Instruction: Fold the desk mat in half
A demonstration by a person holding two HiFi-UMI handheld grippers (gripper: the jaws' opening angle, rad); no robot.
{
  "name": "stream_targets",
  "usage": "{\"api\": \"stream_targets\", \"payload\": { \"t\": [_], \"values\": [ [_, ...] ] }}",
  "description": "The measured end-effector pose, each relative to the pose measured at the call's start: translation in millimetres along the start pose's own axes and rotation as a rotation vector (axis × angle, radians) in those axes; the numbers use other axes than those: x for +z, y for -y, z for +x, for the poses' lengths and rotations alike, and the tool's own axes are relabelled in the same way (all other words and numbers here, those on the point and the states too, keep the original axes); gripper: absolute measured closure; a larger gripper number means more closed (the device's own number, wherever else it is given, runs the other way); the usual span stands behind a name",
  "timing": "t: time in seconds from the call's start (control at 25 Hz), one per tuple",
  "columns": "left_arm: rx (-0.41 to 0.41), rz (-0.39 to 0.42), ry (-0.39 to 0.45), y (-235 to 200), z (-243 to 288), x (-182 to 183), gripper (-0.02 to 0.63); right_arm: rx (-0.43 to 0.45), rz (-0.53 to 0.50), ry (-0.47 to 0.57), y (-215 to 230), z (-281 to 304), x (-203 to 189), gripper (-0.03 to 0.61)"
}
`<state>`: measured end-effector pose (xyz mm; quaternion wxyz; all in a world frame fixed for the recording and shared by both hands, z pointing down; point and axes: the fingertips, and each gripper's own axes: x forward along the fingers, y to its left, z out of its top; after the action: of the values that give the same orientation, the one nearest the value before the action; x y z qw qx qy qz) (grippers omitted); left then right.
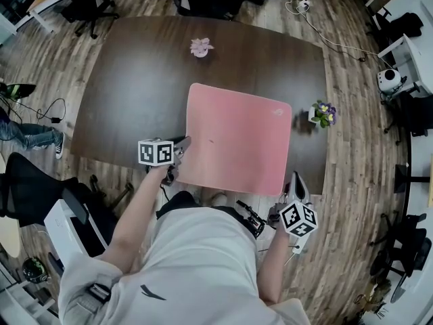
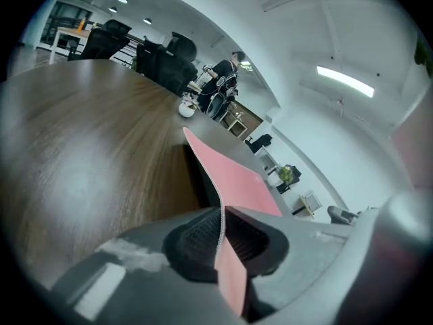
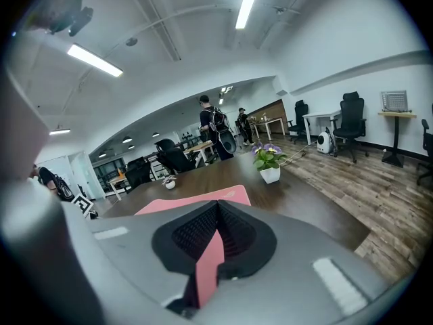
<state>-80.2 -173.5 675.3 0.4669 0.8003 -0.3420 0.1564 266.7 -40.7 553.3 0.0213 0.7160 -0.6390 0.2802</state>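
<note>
A pink desk mat [image 1: 237, 137] lies on the dark brown table [image 1: 135, 80], reaching the near edge. My left gripper [image 1: 181, 146] is shut on the mat's near left corner; in the left gripper view the pink edge [image 2: 226, 263] passes between the black pads [image 2: 196, 239] and the mat [image 2: 233, 175] rises off the wood. My right gripper [image 1: 295, 181] is shut on the near right corner; in the right gripper view a pink strip [image 3: 210, 259] sits clamped between its pads [image 3: 193, 235], with the mat [image 3: 196, 202] stretching ahead.
A small pink flower pot [image 1: 201, 47] stands at the table's far side, and a white pot of purple flowers [image 1: 322, 114] sits right of the mat. Office chairs [image 1: 91, 2] surround the table. People stand far off in the room [image 3: 215, 135].
</note>
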Motion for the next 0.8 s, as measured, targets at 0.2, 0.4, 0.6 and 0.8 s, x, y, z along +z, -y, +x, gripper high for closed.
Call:
{"api": "stream_targets", "payload": {
  "t": [0.2,0.4,0.6,0.8],
  "values": [
    [-0.123,0.046,0.009,51.2,-1.4,11.6,0.591,0.003,0.000,0.004,-2.7,-3.6,-1.8,0.577],
    [-0.287,0.004,0.041,109.6,3.9,25.1,0.591,-0.015,0.010,0.015,4.4,-12.9,-3.4,0.577],
    [-0.429,-0.072,0.035,161.6,20.2,28.3,0.591,-0.047,0.026,0.029,17.5,-27.7,-4.3,0.577],
    [-0.508,-0.021,-0.027,210.8,46.7,19.1,0.591,-0.096,0.046,0.047,36.7,-46.1,-5.5,0.577]
  ]
}}
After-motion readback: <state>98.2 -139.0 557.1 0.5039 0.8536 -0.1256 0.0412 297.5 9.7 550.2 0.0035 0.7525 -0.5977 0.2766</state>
